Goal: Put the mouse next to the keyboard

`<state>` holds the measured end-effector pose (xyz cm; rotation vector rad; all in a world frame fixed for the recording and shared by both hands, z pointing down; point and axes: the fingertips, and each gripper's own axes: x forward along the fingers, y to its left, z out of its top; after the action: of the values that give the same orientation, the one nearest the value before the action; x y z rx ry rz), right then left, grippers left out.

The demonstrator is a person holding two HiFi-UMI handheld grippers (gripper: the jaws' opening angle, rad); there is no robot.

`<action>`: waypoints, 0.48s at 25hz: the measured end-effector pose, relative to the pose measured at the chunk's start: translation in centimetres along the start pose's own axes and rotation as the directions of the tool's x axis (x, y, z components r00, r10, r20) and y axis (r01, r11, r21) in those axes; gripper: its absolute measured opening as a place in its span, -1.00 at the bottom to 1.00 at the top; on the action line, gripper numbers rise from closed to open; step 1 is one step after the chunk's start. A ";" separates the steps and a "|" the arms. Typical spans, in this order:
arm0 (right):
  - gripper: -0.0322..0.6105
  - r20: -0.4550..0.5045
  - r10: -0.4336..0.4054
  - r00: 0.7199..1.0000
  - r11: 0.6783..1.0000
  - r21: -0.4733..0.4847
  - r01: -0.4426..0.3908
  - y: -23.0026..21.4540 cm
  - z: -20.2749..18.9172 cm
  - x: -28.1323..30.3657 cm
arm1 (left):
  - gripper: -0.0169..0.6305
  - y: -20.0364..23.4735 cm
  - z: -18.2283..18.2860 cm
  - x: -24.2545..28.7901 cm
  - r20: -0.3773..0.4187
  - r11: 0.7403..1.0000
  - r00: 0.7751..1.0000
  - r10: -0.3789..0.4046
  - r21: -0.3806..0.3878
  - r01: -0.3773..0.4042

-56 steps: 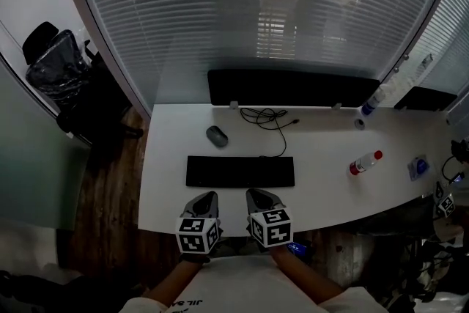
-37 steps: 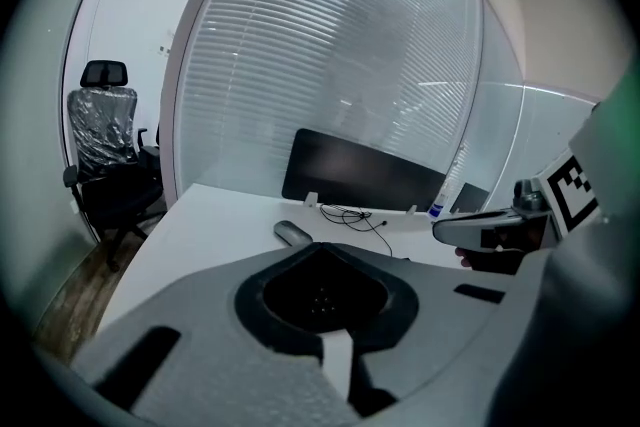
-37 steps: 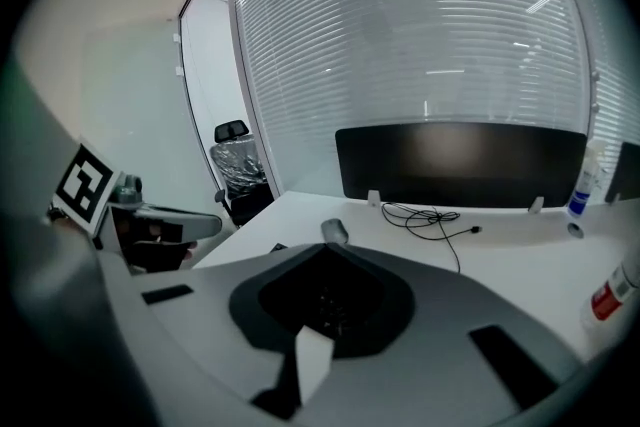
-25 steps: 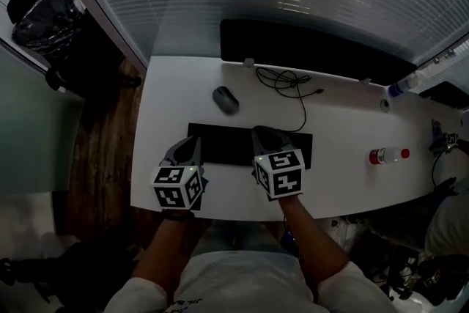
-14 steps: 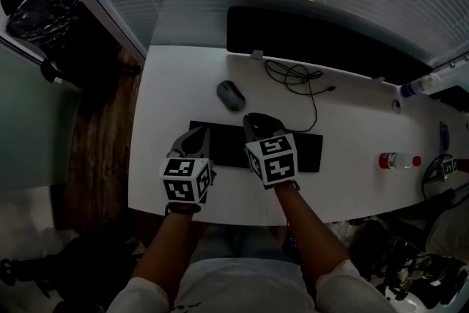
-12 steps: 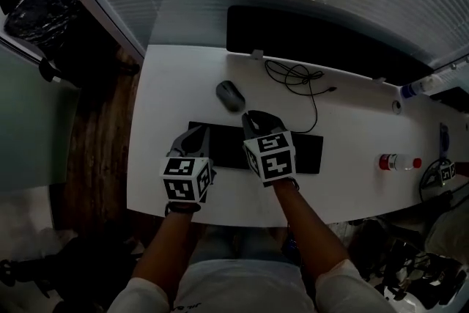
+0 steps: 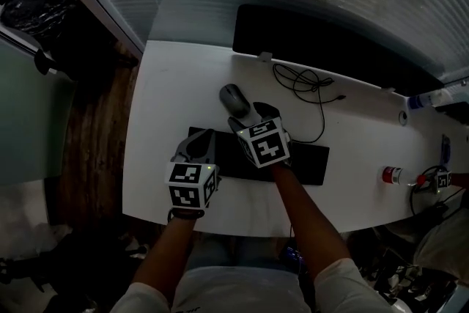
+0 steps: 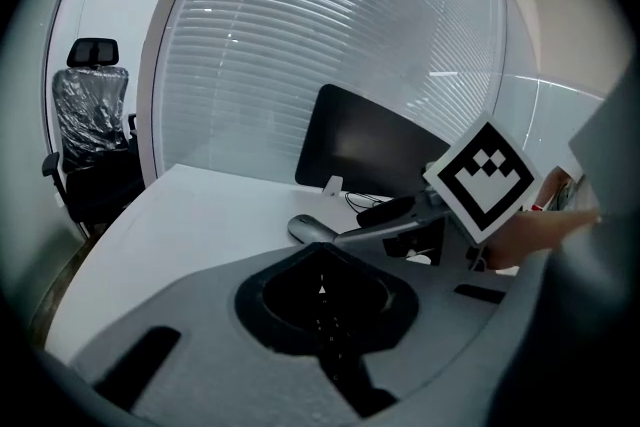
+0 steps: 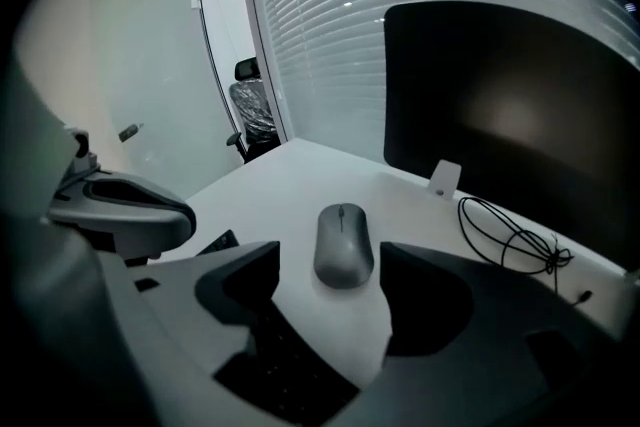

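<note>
The right gripper point(image 9: 327, 287) has just been opening its jaws, and they are wide apart. The mouse point(image 9: 343, 245) lies on the white table point(image 7: 168, 84) in the gap at their tips. White table shows on both sides of the mouse, so the fingers point(image 9: 245, 280) do not touch it and hold nothing. The mouse sits just past the far edge of the keyboard point(image 7: 311, 161), near its left part. The left gripper point(image 8: 320, 255) has its jaws together with nothing in them. It hangs over the left end of the keyboard.
</note>
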<state>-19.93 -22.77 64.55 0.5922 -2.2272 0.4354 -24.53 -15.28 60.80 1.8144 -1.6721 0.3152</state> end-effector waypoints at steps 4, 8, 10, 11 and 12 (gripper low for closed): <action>0.01 -0.039 0.008 0.999 1.000 -0.013 -0.008 -0.9 -0.3 2.4 | -0.94 0.5 -0.1 0.5 -0.002 1.000 1.000 0.003 -0.013 -0.003; 0.01 -0.078 0.010 0.997 1.000 -0.025 -0.012 -1.4 -0.8 4.2 | -0.94 0.8 -0.4 0.9 -0.006 0.999 1.000 0.003 -0.033 -0.004; 0.01 -0.100 0.012 0.995 0.999 -0.041 -0.017 -1.4 -1.0 4.7 | -0.94 0.8 -0.6 1.1 -0.011 0.999 1.000 0.002 -0.036 -0.002; 0.01 -0.108 0.016 0.994 0.999 -0.045 -0.021 -1.2 -1.2 4.9 | -0.94 0.8 -0.7 1.2 -0.014 0.999 1.000 0.002 -0.037 -0.002; 0.01 -0.113 0.018 0.993 0.999 -0.044 -0.023 -1.1 -1.2 5.1 | -0.94 0.9 -0.8 1.3 -0.017 0.999 1.000 0.001 -0.038 -0.002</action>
<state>-21.63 -24.49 69.32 0.5089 -2.1312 0.4181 -24.97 -15.83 62.35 1.7782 -1.6574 0.2972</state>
